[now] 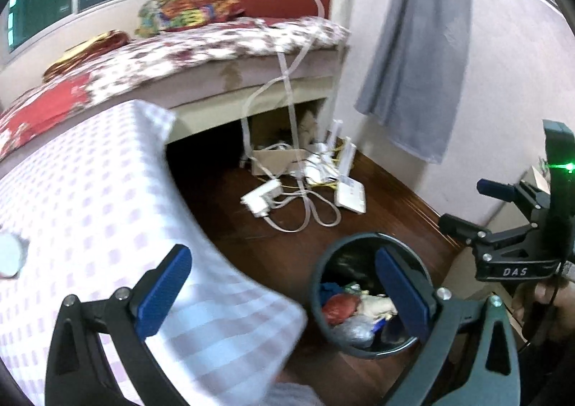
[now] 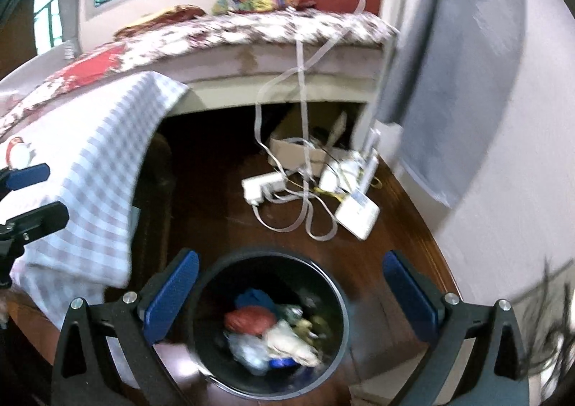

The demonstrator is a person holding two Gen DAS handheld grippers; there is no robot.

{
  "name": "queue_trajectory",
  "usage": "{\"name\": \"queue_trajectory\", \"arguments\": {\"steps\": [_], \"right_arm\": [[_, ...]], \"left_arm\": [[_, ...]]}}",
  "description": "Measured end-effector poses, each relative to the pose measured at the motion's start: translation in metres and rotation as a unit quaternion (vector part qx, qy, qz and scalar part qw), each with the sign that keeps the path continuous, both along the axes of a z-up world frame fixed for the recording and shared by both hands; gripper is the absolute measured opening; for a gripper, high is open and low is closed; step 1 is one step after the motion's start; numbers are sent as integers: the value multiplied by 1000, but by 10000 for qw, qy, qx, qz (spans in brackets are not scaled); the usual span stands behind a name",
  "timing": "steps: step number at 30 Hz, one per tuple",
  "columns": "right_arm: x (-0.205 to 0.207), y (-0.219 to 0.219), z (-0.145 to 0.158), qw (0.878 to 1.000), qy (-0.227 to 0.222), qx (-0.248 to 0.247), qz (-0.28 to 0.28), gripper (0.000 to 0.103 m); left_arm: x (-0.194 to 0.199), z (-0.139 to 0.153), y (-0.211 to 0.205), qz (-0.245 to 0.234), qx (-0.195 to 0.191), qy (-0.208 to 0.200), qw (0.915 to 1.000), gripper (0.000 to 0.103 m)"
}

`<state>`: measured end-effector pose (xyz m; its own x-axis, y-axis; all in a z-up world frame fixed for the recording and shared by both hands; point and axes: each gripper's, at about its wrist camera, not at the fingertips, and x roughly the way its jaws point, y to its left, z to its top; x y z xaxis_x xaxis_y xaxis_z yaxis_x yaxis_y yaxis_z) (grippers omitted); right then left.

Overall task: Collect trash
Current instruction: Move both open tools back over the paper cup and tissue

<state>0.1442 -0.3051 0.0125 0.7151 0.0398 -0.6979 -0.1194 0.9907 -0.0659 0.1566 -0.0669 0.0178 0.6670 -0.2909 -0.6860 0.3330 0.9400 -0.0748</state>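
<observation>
A round black trash bin stands on the wooden floor, holding crumpled trash in red, blue and white. My right gripper hangs open right above the bin with nothing between its blue pads. My left gripper is open and empty too, over the edge of a checked cloth, with the bin under its right finger. In the left wrist view the right gripper shows at the far right, held by a hand. A small round white item lies on the cloth at the left.
A bed with a floral cover runs across the back. White routers, a power strip and tangled cables lie on the floor beside a cardboard box. A grey towel hangs on the pink wall at the right.
</observation>
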Motion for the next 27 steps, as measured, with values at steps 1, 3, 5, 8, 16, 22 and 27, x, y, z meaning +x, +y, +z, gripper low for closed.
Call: {"name": "queue_trajectory", "arguments": {"steps": [1, 3, 5, 8, 16, 22, 27], "right_arm": [[1, 9, 2, 9999, -52, -12, 112, 103], [4, 26, 5, 9994, -124, -21, 315, 103], [6, 47, 7, 9982, -151, 30, 581, 103], [11, 80, 9, 9952, -135, 119, 967, 103], [13, 180, 21, 9795, -204, 16, 2005, 103], [16, 240, 29, 9688, -93, 5, 2477, 103], [14, 284, 40, 9552, -203, 123, 2951, 103]], "left_arm": [[-1, 1, 11, 115, -12, -24, 9999, 103], [-2, 2, 30, 322, 12, -65, 9995, 103], [-4, 3, 54, 566, -31, -65, 9984, 103], [-9, 9, 89, 995, -59, -112, 9950, 103], [-32, 20, 173, 1838, -162, -276, 9824, 103], [-48, 16, 231, 2382, -181, -251, 9707, 102], [-60, 11, 273, 2752, -110, -208, 9611, 100]]}}
